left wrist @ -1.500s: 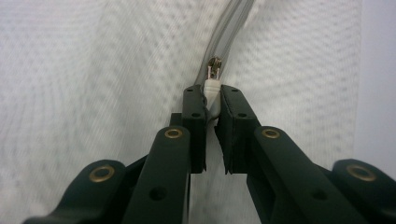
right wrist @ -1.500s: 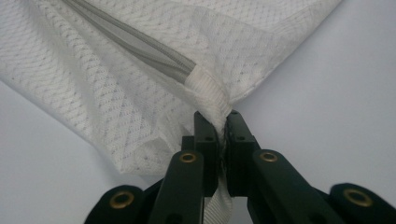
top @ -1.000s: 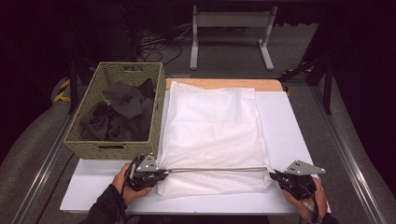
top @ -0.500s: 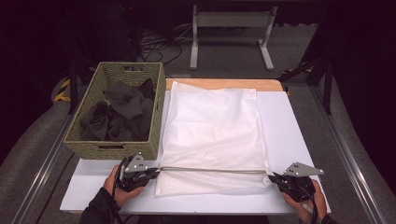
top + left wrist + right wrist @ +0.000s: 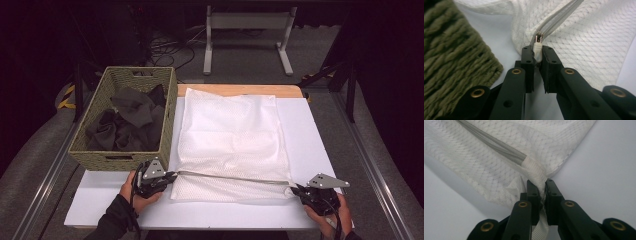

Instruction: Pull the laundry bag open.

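Mesh bag: a white mesh laundry bag (image 5: 232,142) lies flat on the white surface (image 5: 310,135), long axis running near to far, mouth end toward the person.
Zipper: a grey zipper (image 5: 232,177) crosses the near end of the bag from left to right, pulled into a taut, nearly straight line between the two grippers.
Zipper pull: the small metal slider with its white tab (image 5: 538,46) sits at the left end of the zipper, so the bag looks zipped or unzipped fully to that side; which, I cannot tell.
Left gripper: the left gripper (image 5: 167,177) is clamped nearly closed on the white pull tab, at the bag's near left corner, just beside the basket.
Right gripper: the right gripper (image 5: 295,189) pinches the white webbing tab (image 5: 535,171) at the zipper's right end; its jaws have just been easing apart slightly, yet the webbing sits between them and the pads look pressed on it.
Deciding relation: the zipper's long axis runs left to right between the grippers, so any travel of the slider goes rightward from the left gripper, which is the one on it, while the right one anchors the far end.
Basket: a woven olive basket (image 5: 122,160) with dark clothes (image 5: 127,122) stands left of the bag, touching or nearly touching its left edge.
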Demonstrator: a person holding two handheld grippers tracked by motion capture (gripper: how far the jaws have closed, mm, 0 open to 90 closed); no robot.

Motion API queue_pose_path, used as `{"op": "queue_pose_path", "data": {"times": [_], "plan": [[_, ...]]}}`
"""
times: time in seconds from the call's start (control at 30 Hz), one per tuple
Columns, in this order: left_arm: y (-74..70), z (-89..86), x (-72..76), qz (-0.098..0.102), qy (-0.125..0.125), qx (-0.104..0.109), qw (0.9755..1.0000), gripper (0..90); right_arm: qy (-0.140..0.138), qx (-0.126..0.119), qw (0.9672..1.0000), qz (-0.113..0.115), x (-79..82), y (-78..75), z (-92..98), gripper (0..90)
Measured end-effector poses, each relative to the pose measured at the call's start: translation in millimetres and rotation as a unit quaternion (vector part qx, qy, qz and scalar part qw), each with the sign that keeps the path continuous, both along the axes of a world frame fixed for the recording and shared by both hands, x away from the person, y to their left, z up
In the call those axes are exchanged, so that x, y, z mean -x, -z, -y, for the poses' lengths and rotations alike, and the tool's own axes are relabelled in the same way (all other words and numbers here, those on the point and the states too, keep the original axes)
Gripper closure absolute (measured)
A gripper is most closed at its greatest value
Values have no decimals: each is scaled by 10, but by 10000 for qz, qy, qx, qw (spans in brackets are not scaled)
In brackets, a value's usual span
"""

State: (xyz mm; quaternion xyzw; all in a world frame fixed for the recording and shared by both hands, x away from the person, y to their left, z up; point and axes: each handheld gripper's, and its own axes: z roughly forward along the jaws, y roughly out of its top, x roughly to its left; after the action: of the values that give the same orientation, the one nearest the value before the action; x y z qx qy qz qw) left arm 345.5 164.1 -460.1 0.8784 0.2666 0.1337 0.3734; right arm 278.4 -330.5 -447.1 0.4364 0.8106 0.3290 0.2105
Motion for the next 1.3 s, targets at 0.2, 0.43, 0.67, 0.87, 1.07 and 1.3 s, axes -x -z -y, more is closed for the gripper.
{"op": "queue_pose_path", "data": {"times": [0.2, 0.43, 0.67, 0.87, 1.07, 1.3], "plan": [[56, -127, -4, 43, -191, 281, 9994, 690, 84, -130, 9998, -88, -77, 24, 69, 649], [-4, -405, 153, 242, -329, 591, 9974, 497, -262, -306, 9989, 259, 38, -120, 116, 510], [-8, -603, 218, 397, -657, 758, 9942, 329, -745, -469, 9929, 802, 52, -358, -98, 598], [-19, -617, 332, 447, -870, 684, 9929, 238, -1407, -291, 9873, 672, -111, -410, -571, 680], [-5, -649, 429, 441, -915, 642, 9928, 223, -1862, 30, 9821, 275, -489, -296, -1185, 600], [-1, -676, 441, 483, -947, 725, 9917, 228, -1914, -18, 9810, -303, -822, -84, -1391, 515]]}}
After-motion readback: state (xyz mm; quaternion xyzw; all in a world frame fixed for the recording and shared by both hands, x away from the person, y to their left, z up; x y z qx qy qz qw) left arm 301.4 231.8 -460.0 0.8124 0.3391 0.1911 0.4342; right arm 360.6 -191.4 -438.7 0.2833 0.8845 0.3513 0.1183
